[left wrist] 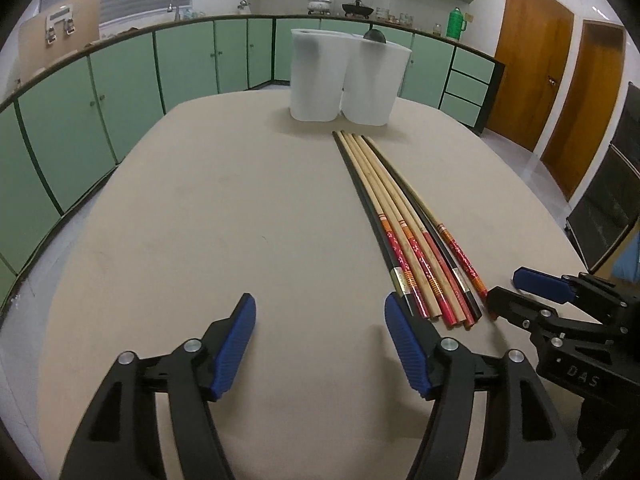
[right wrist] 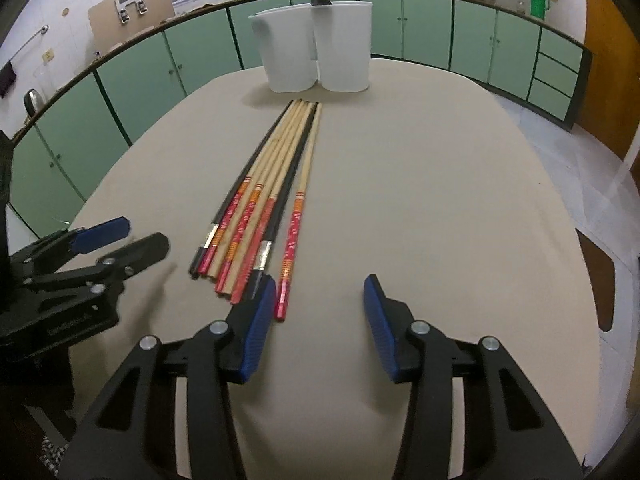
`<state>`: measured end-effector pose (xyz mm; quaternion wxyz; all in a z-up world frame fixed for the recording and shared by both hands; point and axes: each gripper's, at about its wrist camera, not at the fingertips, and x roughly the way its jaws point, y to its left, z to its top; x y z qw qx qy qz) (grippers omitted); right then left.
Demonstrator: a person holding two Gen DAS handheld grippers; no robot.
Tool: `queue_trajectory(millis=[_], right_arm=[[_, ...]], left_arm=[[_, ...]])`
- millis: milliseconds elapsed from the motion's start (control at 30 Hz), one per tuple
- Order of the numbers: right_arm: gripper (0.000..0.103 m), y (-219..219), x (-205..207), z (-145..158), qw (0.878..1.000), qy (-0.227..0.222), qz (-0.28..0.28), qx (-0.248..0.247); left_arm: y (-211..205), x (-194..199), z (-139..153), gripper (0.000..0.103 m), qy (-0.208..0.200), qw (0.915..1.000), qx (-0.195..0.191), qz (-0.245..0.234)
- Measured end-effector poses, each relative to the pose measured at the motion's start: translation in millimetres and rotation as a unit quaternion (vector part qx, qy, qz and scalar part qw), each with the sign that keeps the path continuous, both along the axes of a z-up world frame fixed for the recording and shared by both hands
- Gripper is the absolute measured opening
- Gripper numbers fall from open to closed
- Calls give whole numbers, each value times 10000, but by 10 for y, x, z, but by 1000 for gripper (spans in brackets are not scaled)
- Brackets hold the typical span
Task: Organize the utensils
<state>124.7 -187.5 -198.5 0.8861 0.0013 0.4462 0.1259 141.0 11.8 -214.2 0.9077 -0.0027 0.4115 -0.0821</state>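
Hovering over the beige tabletop (left wrist: 180, 240) with nothing held: left claw (left wrist: 320, 344), blue pads spread wide over bare cloth, its right pad just beside the near ends of the chopsticks (left wrist: 404, 236). Hanging likewise empty, partly open: right claw (right wrist: 320, 328), with its left pad sitting against the near ends of the bundle and one red-handled stick reaching in between the pads, ungripped. Lying side by side in a tight row down the middle of the tabletop: pale wooden sticks with red and orange patterned handles, plus two black ones. Standing together at the far end, just past the stick tips: two white containers (left wrist: 340, 80), touching, a dark rounded utensil (left wrist: 374, 35) poking out above the rims.
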Motion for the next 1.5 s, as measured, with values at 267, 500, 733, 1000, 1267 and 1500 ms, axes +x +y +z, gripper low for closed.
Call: queue_trajectory(millis=[267, 500, 733, 1000, 1267, 1500], right_arm=[[37, 128, -21, -37, 9998, -79, 90, -188], [25, 67, -24, -46, 9998, -130, 30, -136], [25, 50, -29, -49, 9998, -138, 42, -116], [25, 68, -60, -52, 9997, -159, 49, -204], [8, 96, -49, -59, 9997, -152, 89, -192], [5, 43, -66, -3, 9999, -113, 53, -13]], left_arm=[[-43, -10, -22, 67, 64, 10000, -14, -55], [-169, -15, -43, 67, 117, 9998, -31, -183], [-298, 10, -86, 70, 178, 9993, 255, -220], [-213, 10, -102, 69, 207, 9991, 360, 72], [-364, -3, -81, 19, 162, 9993, 273, -173], [-358, -7, -62, 7, 142, 9998, 32, -134]])
